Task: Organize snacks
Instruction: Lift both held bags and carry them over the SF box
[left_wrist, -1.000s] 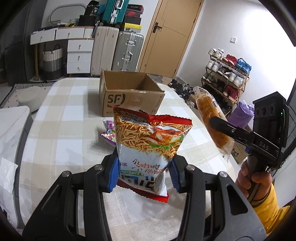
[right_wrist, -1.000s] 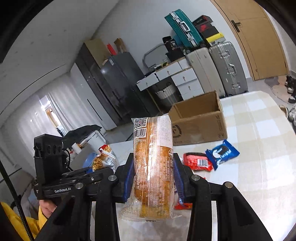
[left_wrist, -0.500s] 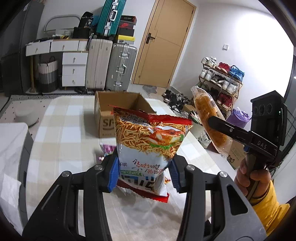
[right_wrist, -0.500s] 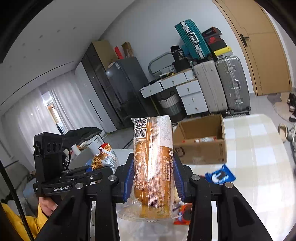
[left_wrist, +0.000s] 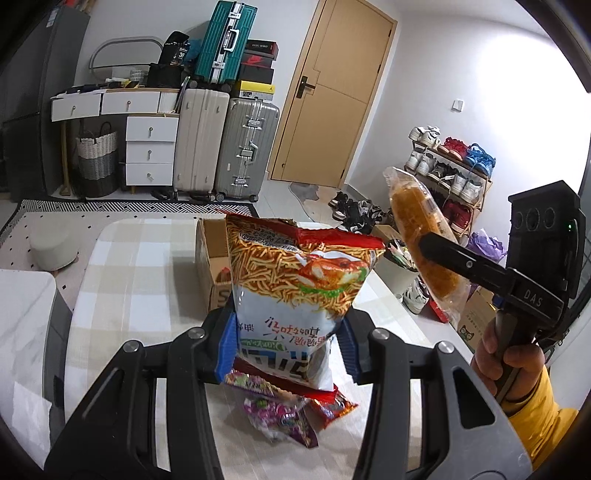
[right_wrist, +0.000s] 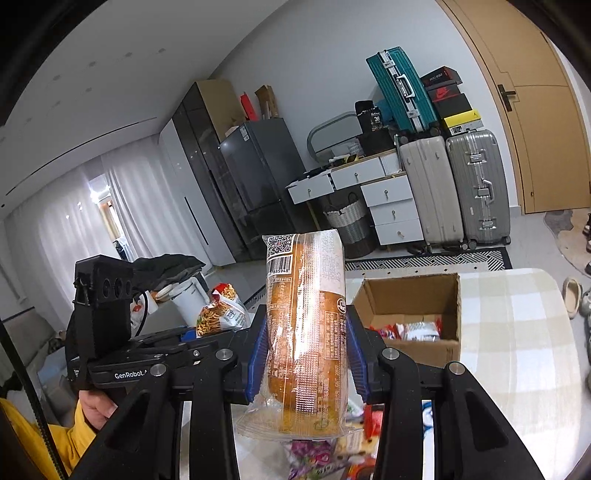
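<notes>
Left claw clamped on an upright noodle-snack bag, right claw clamped on a wrapped bread roll; both raised above the desk, near the open cardboard box.

Suitcases beside a white drawer unit, near a door

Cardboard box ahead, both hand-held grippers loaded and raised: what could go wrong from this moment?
1. The left hand-held gripper pinches the noodle snack bag only near its lower end, so the tall bag may sag or slip.
2. The right hand-held gripper squeezes the wrapped bread, which could get crushed.
3. The cardboard box already holds packets, and both loads are close together, so they might collide at its opening.
</notes>
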